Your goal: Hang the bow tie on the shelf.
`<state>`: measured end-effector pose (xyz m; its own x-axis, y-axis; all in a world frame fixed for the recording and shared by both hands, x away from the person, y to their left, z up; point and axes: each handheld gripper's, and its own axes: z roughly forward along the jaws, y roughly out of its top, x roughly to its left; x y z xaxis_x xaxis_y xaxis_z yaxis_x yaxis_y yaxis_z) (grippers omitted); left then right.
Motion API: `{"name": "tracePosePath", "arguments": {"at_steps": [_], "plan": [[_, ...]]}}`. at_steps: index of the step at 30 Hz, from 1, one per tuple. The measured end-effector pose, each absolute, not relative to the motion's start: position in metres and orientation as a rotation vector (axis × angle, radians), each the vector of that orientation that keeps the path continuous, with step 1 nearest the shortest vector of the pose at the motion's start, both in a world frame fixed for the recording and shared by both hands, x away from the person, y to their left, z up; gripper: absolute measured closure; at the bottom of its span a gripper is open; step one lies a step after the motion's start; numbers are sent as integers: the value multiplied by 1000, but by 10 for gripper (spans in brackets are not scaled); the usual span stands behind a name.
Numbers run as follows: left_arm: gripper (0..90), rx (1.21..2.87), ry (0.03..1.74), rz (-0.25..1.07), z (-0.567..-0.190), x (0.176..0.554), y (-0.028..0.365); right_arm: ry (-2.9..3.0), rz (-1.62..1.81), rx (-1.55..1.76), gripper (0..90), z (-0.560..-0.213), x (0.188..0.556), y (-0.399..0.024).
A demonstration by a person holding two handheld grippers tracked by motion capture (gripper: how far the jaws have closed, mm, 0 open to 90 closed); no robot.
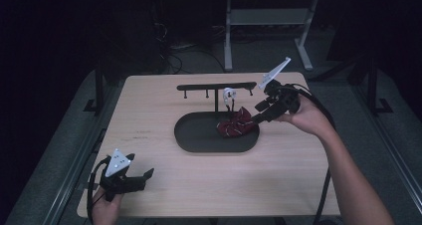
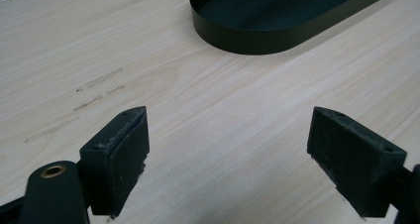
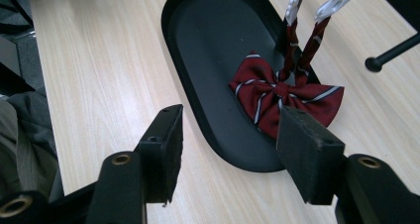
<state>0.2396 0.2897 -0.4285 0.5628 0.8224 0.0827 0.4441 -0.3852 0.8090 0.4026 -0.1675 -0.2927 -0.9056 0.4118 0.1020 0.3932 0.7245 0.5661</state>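
In the high view the right gripper (image 1: 260,111) is held over the right end of a black oval tray (image 1: 199,138) at the middle of the wooden table (image 1: 149,115), its jaws apart and aimed down-left at a red striped bow tie (image 1: 236,124) that lies in the tray just ahead of the fingertips; whether a tip touches the cloth cannot be told here. The bow tie's white strap runs up to a peg of a black hanger rack (image 1: 216,88) standing at the tray's far edge. The left gripper (image 1: 144,177) rests low near the table's front left corner, well apart from the tray, jaws spread with nothing between them. In the left gripper view the left gripper (image 2: 228,149) shows both pads wide apart over bare table (image 2: 198,100), and the tray (image 2: 247,38) lies well beyond the fingertips, a little to their right. In the right gripper view the right gripper (image 3: 228,149) is released, gripping nothing: the bow tie (image 3: 277,95) sits in the tray (image 3: 208,45) just beyond and above the right-hand finger (image 3: 307,149), whose tip overlaps the bow's lower edge, while the left-hand finger stands over the table beside the tray's rim. Two red straps with white ends rise from the bow's knot toward the top of the view.
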Motion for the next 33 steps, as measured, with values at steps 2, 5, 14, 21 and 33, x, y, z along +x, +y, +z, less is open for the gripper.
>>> {"name": "tracePosePath", "arguments": {"at_steps": [2,5,14,21,33], "plan": [[161,2028,1014,625,-428,240,290,2885,939,676,416,-294,401,-169],[161,2029,1014,624,-428,240,290,2883,945,669,413,-296,399,-170],[161,2031,1016,623,-428,239,290,2887,951,682,403,-304,391,-176],[161,2029,1020,621,-429,239,290,2894,942,694,397,-312,381,-182],[161,2029,1017,621,-429,240,290,2904,951,713,392,-339,366,-195]]}}
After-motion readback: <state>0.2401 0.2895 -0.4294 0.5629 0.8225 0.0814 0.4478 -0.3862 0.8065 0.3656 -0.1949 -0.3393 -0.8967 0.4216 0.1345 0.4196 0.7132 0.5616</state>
